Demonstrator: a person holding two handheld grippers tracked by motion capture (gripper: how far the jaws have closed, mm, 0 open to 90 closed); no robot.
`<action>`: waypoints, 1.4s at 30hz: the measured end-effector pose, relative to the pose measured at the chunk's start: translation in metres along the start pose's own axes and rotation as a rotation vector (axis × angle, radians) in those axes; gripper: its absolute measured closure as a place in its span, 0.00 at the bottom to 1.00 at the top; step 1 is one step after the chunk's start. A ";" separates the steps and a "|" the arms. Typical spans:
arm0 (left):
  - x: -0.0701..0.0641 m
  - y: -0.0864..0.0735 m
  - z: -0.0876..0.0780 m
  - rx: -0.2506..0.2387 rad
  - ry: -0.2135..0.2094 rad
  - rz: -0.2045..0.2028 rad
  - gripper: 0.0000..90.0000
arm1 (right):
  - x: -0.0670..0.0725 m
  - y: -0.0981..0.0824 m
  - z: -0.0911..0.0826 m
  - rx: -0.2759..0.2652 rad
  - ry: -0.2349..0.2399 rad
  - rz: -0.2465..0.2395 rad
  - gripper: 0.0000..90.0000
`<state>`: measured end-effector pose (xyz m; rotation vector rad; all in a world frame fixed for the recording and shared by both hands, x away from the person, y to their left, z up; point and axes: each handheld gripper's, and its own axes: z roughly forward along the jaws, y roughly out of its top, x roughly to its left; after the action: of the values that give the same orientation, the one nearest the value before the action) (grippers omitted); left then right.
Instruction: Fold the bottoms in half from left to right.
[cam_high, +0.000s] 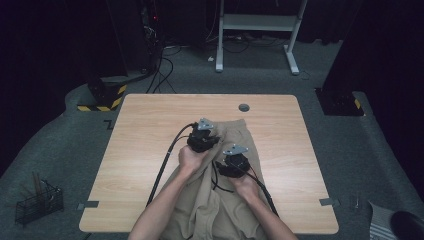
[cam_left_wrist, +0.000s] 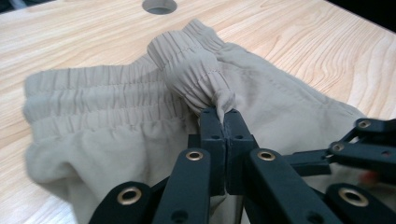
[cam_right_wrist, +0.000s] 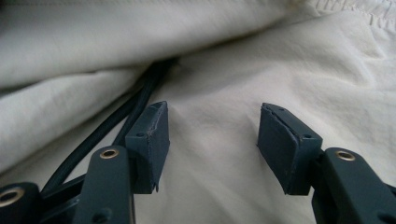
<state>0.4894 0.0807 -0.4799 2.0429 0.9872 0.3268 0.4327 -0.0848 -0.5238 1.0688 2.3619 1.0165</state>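
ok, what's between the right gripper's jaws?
Nothing is gripped. In the right gripper view the right gripper stands open over flat fabric of the beige trousers; a black cable runs just outside one jaw.

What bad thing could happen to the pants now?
The left gripper pinches only a small tuft of the pants' waistband, so the cloth might slip out if pulled. The right gripper hangs open over the cloth beside a black cable lying in a fold; closing there might catch the cable along with the cloth.
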 end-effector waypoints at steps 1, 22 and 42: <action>0.002 -0.004 0.006 0.031 -0.004 -0.008 0.99 | 0.000 0.001 0.001 -0.001 -0.001 -0.006 0.48; 0.017 -0.027 -0.070 0.043 -0.005 -0.032 0.39 | 0.001 0.002 0.002 0.003 0.000 0.008 0.48; 0.025 -0.084 -0.079 0.098 -0.040 -0.095 0.99 | 0.013 -0.029 -0.033 0.012 0.081 -0.071 0.43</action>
<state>0.4186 0.1736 -0.4980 2.0743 1.0906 0.1904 0.3910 -0.1037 -0.5229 0.9582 2.4545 1.0399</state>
